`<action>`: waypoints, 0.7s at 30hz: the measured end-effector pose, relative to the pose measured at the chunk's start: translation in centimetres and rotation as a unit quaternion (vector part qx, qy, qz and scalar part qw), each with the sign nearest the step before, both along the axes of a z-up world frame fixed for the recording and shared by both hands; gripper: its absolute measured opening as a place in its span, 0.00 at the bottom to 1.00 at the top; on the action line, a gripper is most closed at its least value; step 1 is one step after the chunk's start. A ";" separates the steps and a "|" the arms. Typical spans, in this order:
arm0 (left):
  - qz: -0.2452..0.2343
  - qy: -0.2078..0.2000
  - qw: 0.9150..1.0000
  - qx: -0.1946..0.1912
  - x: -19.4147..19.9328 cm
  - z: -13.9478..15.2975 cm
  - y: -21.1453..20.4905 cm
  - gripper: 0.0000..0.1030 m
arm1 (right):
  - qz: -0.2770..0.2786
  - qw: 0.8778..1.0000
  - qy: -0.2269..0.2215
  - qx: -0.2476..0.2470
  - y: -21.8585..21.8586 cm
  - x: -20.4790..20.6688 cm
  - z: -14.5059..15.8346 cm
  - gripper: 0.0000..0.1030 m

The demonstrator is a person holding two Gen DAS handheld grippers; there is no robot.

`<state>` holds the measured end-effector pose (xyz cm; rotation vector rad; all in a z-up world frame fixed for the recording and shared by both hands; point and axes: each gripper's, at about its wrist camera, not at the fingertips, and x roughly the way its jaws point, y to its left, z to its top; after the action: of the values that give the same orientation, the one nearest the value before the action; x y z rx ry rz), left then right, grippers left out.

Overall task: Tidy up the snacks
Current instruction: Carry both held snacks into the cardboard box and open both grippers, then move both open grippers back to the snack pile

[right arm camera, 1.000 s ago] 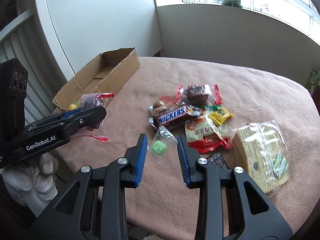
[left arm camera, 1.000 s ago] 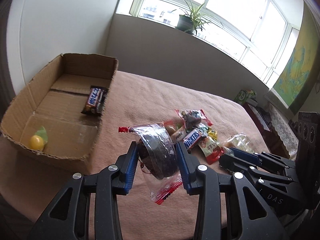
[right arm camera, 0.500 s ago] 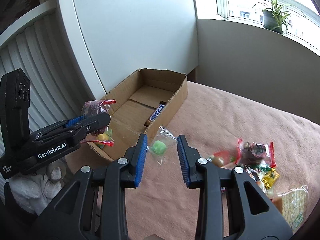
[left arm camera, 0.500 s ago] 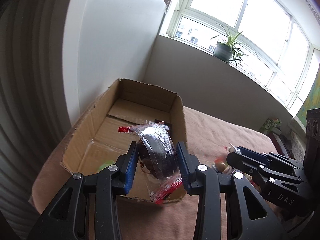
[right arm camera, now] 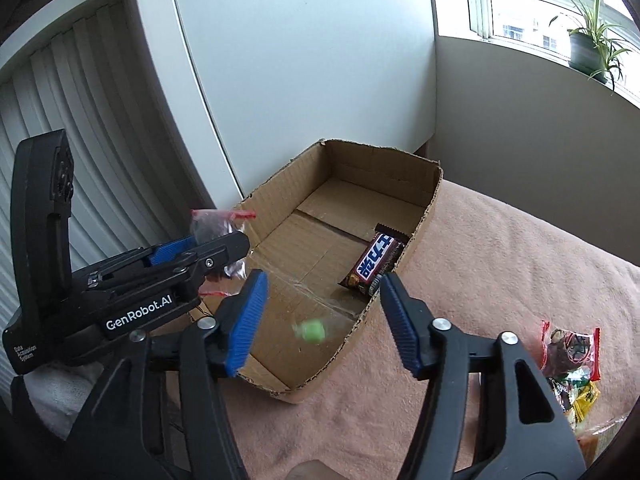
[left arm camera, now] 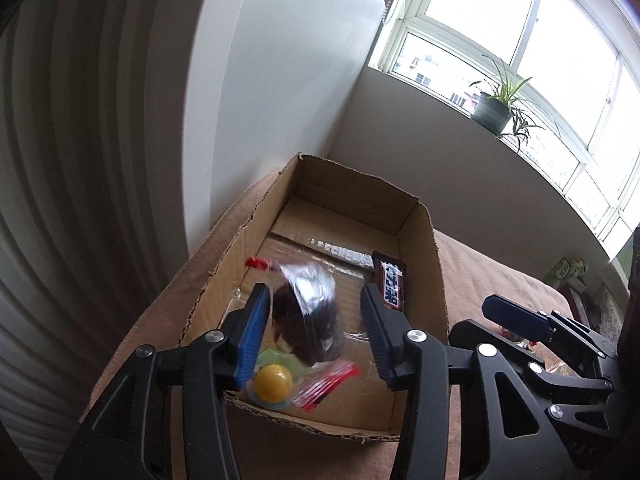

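You had both grippers poised over the near end of the cardboard box (right arm camera: 360,184), and both sets of jaws were opening. The left gripper (left arm camera: 314,322) had the clear packet of dark snack (left arm camera: 308,320) between its blue pads but no longer pressed: a gap showed on the right pad's side, and the packet was blurred, apparently dropping into the box. On the left pad's side I could not tell contact from overlap. The right gripper (right arm camera: 322,316) was released too; the small green candy (right arm camera: 312,331) in its clear wrapper sat blurred between the pads, touching neither, above the box floor. Already in the box: a chocolate bar (right arm camera: 374,266) against the right wall, and a yellow round sweet (left arm camera: 273,385) at the near wall. Judgement on handling: both released items looked very light, the film wrappers soft, crinkly and slick, so they would tumble and land wherever. The dark contents could crush under a hard squeeze; better to pinch the bulk gently, or take the crimped red end. The bar looked stiff enough to take across its width. The remaining snack pile (right arm camera: 572,364), well right of the box, was cut off by the frame edge; its count and labels could not be read. The box's near inside corner was hidden behind the gripper bodies, and the bar's print was only partly legible.
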<state>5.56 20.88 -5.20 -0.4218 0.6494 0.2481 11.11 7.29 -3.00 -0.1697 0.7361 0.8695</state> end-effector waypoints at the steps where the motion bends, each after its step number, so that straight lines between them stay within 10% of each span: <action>1: 0.002 -0.001 1.000 0.001 -0.1 0.0 0.0 0.49 | 0.000 1.000 -0.002 -0.001 -0.2 -0.1 0.1 0.60; 21: -0.064 -0.043 0.997 -0.026 -1.2 1.4 -4.4 0.49 | -0.078 0.997 0.010 0.010 -12.5 -1.6 -0.5 0.60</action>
<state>4.40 16.47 -3.80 -0.4362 0.5976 0.0910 9.56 -5.17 -3.48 -0.0850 0.7493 0.7313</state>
